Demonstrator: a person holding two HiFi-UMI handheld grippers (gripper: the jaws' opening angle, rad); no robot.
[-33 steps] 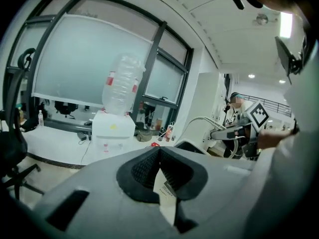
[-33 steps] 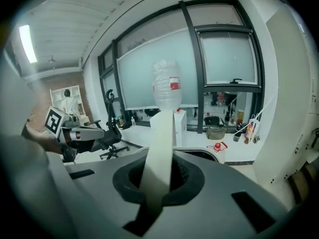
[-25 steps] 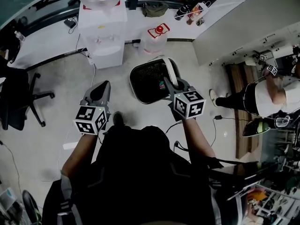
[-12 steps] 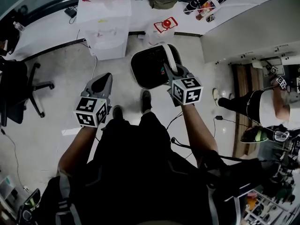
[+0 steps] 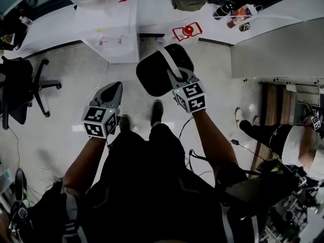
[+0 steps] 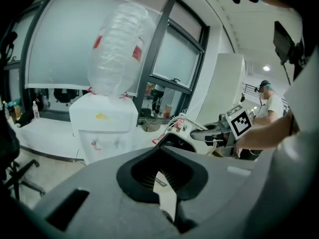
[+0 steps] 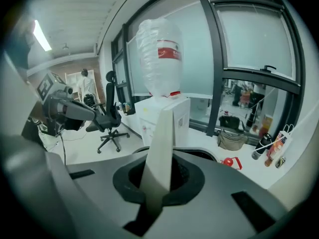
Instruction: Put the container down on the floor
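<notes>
The container (image 5: pixel 154 72) is a black bin with a white handle (image 5: pixel 170 65). It hangs above the floor in front of the person's feet. My right gripper (image 5: pixel 177 78) is shut on that handle, which rises as a white strip (image 7: pixel 162 143) between the jaws in the right gripper view, with the bin's dark rim (image 7: pixel 207 156) behind it. My left gripper (image 5: pixel 112 93) is held apart at the left over bare floor, jaws together and nothing in them. From the left gripper (image 6: pixel 167 195) view the bin (image 6: pixel 172 139) shows ahead to the right.
A white water dispenser (image 5: pixel 109 32) with a large clear bottle stands just beyond the bin. A red-capped jug (image 5: pixel 185 32) sits to its right. A black office chair (image 5: pixel 23 87) is at the left. Another person (image 5: pixel 296 146) is at the far right, with cables (image 5: pixel 185 128) on the floor.
The person has stepped forward. The right gripper and the bin have moved toward the water dispenser, which now lies closer in view. The left gripper keeps its place beside them.
</notes>
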